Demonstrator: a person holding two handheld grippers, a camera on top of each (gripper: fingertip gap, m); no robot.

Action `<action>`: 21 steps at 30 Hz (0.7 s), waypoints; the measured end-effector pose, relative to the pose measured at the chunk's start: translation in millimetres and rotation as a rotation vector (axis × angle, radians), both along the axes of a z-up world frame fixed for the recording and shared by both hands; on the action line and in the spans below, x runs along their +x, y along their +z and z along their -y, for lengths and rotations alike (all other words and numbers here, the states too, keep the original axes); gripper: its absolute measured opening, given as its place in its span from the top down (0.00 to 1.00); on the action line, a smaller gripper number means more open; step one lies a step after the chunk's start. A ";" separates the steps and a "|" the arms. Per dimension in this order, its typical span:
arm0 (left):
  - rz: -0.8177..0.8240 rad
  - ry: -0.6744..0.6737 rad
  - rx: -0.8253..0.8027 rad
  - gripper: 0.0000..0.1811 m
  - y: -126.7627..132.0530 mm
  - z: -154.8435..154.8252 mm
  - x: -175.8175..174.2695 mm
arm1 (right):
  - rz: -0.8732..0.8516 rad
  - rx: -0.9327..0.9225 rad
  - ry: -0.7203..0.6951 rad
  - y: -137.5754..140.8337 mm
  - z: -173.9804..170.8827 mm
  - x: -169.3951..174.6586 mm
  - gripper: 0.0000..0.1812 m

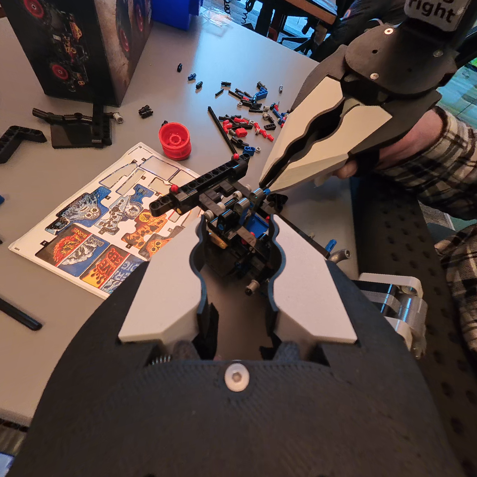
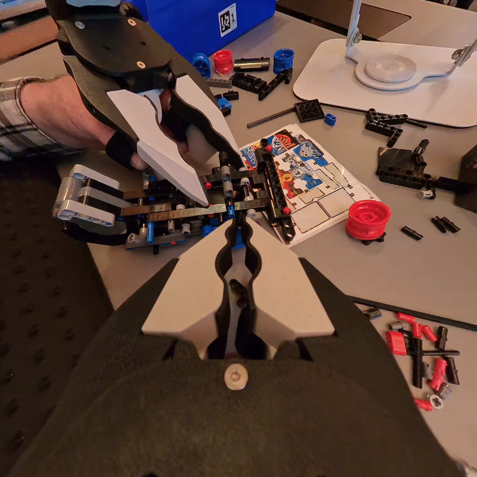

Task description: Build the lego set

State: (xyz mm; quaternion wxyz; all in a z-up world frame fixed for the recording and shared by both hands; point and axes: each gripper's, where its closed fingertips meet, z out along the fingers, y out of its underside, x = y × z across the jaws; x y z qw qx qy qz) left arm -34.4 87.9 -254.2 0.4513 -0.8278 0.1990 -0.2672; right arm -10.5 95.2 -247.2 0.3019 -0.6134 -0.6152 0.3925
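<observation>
Progress: chassis (image 2: 196, 206) partly built; wheels and many pins still loose, so much remains.
Left tongs (image 1: 237, 232): clamped around chassis, holding it above the tabletop (image 1: 258, 59).
Right tongs (image 2: 238, 219): nearly closed, tips pinching a blue pin (image 2: 231, 210) on chassis side.
Sticker sheet (image 2: 317, 180): glossy, beneath chassis front.
Red wheel (image 2: 367, 215): ribbed plastic, beyond sheet.

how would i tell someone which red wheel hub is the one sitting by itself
Find the printed sticker sheet lying flat on the grey table. The lone red wheel hub sits just off that sheet's corner, near the chassis's black crossbeam. The other red hub stands between two blue hubs by the blue box.
</observation>
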 end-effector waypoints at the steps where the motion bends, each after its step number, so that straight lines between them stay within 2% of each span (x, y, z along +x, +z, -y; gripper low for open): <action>1: 0.002 0.000 -0.001 0.75 0.0 0.0 0.0 | -0.004 -0.005 0.004 0.1 0.2 -0.1 1.00; 21: 0.013 -0.005 -0.011 0.75 -0.3 -0.1 0.3 | -0.032 -0.076 0.076 -3.4 1.3 1.1 1.00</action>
